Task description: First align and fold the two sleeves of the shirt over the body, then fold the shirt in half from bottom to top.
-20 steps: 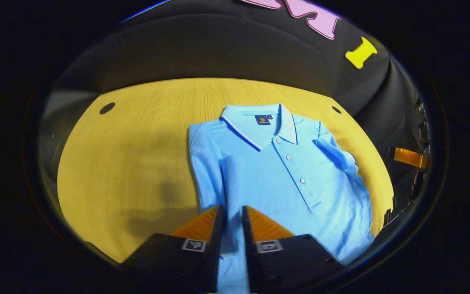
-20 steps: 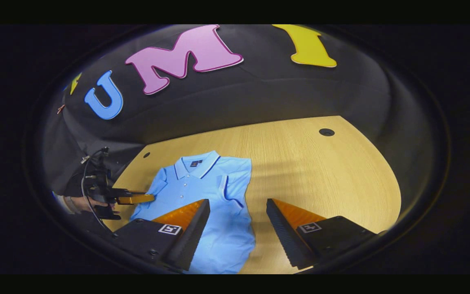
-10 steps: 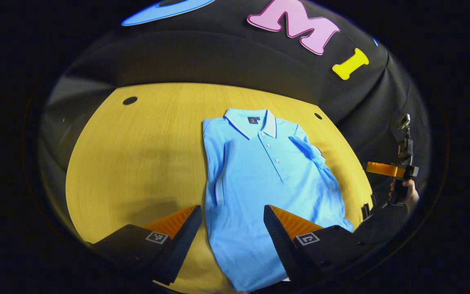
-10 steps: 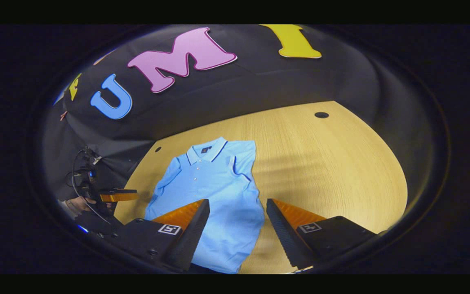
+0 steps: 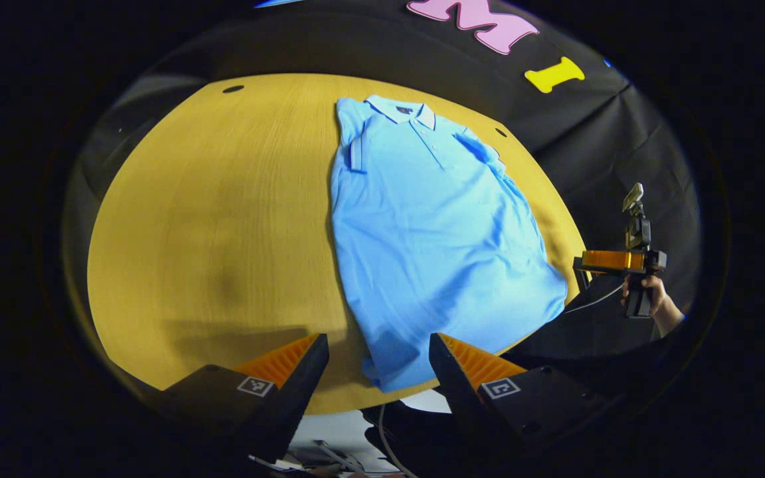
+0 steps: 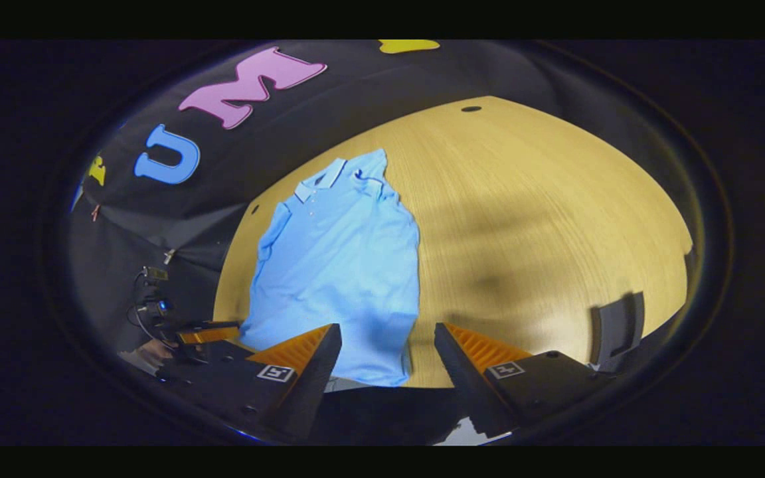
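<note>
Both hand-held grippers stand wide and hold nothing: the left hand-held gripper (image 5: 379,372) and the right hand-held gripper (image 6: 388,365) each hover over the hem end of the shirt (image 5: 422,232). Beyond them it lies flat on the wooden surface (image 5: 210,226), collar (image 5: 401,109) farthest away. Judging by its shape, both sleeves are already folded over the body; the bottom-to-top fold is left. A dark neck label sits inside the collar, too small to read.

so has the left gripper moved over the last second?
Yes. The left gripper has pulled back toward the table's near edge and opened: the shirt hem now lies ahead of its fingers, where before they pinched fabric over the body.
</note>
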A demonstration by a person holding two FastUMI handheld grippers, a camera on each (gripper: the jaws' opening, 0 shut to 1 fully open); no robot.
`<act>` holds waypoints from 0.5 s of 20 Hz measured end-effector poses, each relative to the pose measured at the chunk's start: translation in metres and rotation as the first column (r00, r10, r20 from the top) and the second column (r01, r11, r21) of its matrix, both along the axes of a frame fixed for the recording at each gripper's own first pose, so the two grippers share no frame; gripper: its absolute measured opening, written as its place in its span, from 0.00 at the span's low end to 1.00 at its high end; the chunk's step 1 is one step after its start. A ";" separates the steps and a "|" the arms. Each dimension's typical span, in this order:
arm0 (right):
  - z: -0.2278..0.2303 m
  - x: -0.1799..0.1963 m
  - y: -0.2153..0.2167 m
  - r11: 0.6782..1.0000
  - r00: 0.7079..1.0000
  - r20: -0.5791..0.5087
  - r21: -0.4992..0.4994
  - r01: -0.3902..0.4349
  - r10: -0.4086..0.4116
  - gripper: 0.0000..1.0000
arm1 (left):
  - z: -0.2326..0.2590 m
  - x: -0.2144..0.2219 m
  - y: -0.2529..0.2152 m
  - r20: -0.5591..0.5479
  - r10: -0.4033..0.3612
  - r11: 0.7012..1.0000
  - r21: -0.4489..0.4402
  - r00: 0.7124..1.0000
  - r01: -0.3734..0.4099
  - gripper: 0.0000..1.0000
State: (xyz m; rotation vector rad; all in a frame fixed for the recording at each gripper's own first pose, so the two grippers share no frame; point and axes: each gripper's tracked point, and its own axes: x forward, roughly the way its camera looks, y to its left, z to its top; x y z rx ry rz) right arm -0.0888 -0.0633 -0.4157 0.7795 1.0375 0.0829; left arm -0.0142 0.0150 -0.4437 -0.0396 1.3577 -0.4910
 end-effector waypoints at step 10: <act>-0.022 -0.010 0.045 0.992 0.999 -0.047 0.123 -0.013 0.019 0.80 | -0.008 -0.016 -0.016 -0.070 -0.030 0.999 -0.047 0.997 0.026 0.98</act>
